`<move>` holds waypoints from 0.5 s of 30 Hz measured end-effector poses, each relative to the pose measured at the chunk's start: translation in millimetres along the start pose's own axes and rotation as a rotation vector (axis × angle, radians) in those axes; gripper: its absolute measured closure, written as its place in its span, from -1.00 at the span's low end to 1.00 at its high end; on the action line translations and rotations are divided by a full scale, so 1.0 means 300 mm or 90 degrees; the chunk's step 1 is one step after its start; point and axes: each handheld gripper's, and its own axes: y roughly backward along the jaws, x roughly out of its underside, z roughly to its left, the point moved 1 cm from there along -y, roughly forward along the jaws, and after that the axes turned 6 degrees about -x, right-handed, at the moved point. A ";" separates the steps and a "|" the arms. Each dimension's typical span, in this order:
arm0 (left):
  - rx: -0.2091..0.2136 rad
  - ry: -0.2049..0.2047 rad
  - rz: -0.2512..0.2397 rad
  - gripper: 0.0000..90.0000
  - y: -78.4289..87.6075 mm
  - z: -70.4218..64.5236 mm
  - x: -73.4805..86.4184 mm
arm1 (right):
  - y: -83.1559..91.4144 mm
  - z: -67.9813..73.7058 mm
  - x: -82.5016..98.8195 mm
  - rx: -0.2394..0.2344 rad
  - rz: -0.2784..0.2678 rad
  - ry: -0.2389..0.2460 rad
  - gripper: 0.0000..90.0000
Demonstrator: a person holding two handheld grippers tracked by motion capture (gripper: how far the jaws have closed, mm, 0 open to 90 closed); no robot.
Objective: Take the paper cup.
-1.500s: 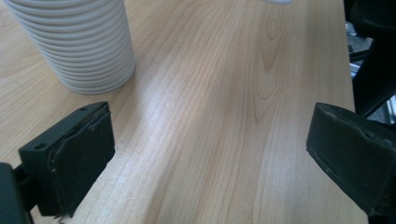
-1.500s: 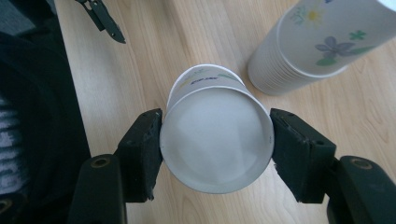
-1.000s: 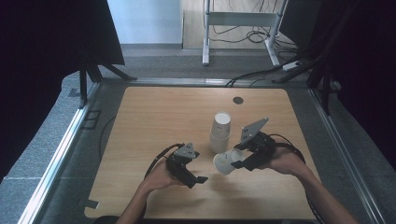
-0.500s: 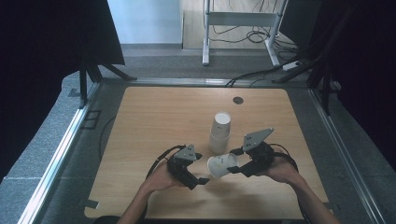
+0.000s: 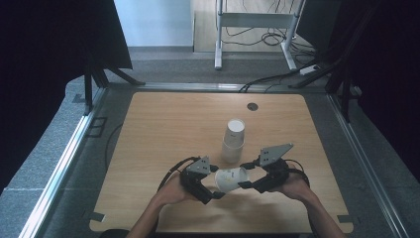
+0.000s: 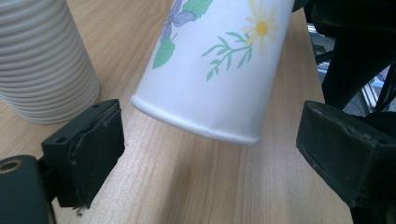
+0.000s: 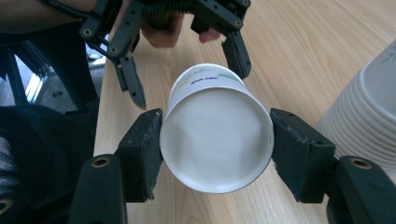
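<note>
Cups stand stacked mid-table from above; nearer the person, the right gripper holds one paper cup sideways, rim toward the left gripper. Left gripper view: jaws spread wide around that rim, ready to receive. Right gripper view: jaws clamp the cup's base.

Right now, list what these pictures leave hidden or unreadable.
- Paper cup: print on its wall, right gripper view, too small to read.
- Paper cup's top, left gripper view: cut off by the upper edge.
- Cup stack: its count, high view, too small.
- Dark disc, high view: too small to identify.
</note>
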 end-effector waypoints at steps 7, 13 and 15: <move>0.007 -0.007 0.002 -0.79 -0.013 -0.004 0.006 | -0.013 0.003 0.016 -0.021 -0.023 -0.002 -0.17; 0.016 -0.016 0.004 -0.73 -0.023 -0.007 0.011 | -0.025 0.003 0.029 -0.034 -0.035 -0.003 -0.17; 0.019 -0.017 0.004 -0.71 -0.027 -0.010 0.011 | -0.028 0.002 0.033 -0.036 -0.036 -0.005 -0.17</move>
